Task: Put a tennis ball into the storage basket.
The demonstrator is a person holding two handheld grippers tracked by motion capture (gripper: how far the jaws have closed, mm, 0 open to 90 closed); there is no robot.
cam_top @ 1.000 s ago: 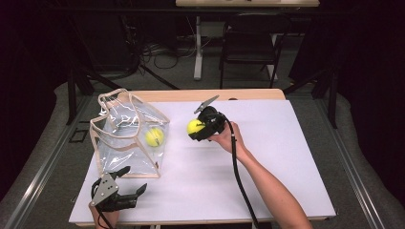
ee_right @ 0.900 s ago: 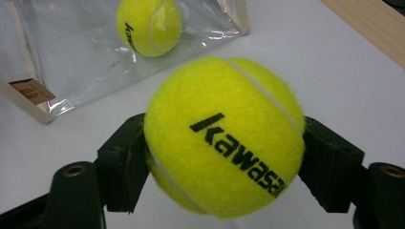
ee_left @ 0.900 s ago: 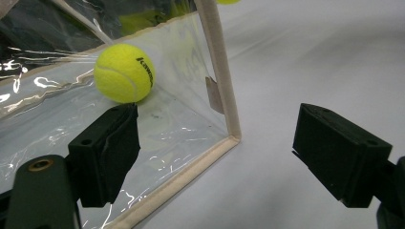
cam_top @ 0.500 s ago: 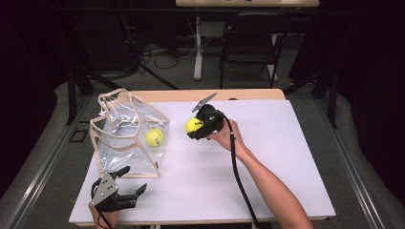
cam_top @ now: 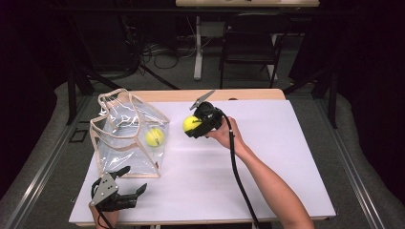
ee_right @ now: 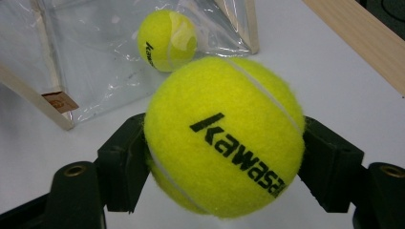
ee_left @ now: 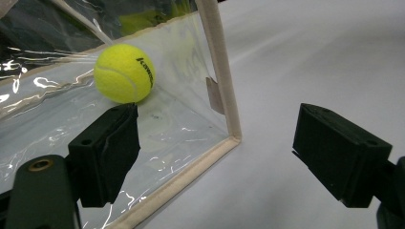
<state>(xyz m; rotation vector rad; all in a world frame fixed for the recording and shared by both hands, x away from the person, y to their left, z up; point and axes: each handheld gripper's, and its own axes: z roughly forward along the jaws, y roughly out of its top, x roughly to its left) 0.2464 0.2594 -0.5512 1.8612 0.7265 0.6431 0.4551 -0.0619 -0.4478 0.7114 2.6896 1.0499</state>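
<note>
Right gripper clamps a tennis ball above the table's middle, just beside the clear bag near the left edge; the carrying step seems in hand, and next it must clear the bag's rim. Left gripper, jaws apart and empty, rests at the near-left corner. Two balls: one held, a second ball bagged; one bag.

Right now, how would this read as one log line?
right tool: shut on ball | left tool: open by bag | second ball: in bag

Your held ball is yellow with black lettering; the second ball, yellow too, sits in a clear bag with beige trim, on white table.
</note>
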